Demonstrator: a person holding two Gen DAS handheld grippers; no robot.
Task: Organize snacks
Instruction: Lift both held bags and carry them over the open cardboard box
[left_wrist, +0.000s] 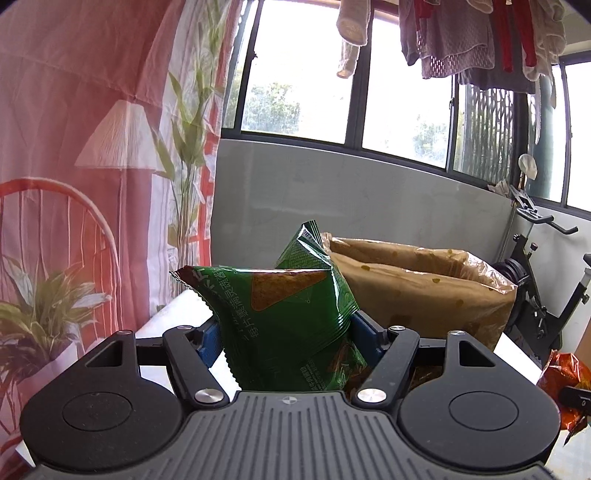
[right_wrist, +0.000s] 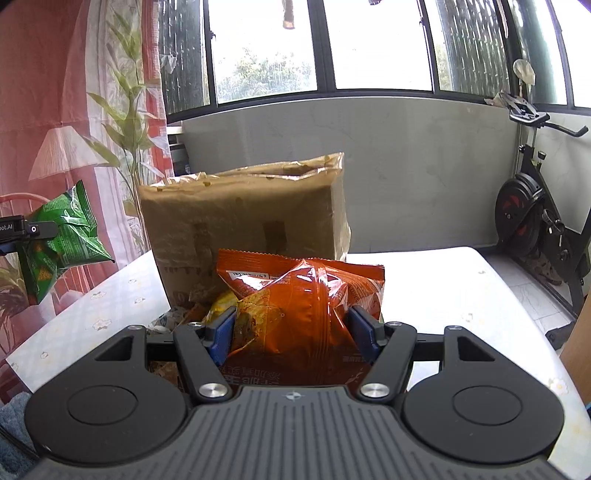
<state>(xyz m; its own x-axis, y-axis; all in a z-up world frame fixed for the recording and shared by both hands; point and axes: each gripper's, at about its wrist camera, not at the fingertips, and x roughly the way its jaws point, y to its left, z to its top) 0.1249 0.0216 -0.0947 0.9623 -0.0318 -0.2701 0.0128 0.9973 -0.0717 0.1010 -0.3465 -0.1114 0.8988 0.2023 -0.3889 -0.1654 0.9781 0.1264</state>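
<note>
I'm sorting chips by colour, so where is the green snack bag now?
Clamped in the left gripper, the green snack bag is up off the table; the right wrist view shows it left of the brown box.

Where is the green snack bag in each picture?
Left wrist view: the green snack bag sits in the centre, pinched between the left gripper pads.
Right wrist view: the same bag hangs at the far left edge, above the table.
Shared landmark: the brown box on the table.

My green bag (left_wrist: 295, 314) shows an orange triangle; my other bag (right_wrist: 306, 306) is orange-red. The box (right_wrist: 243, 218) is brown, the table (right_wrist: 461, 295) white with small flowers.
</note>
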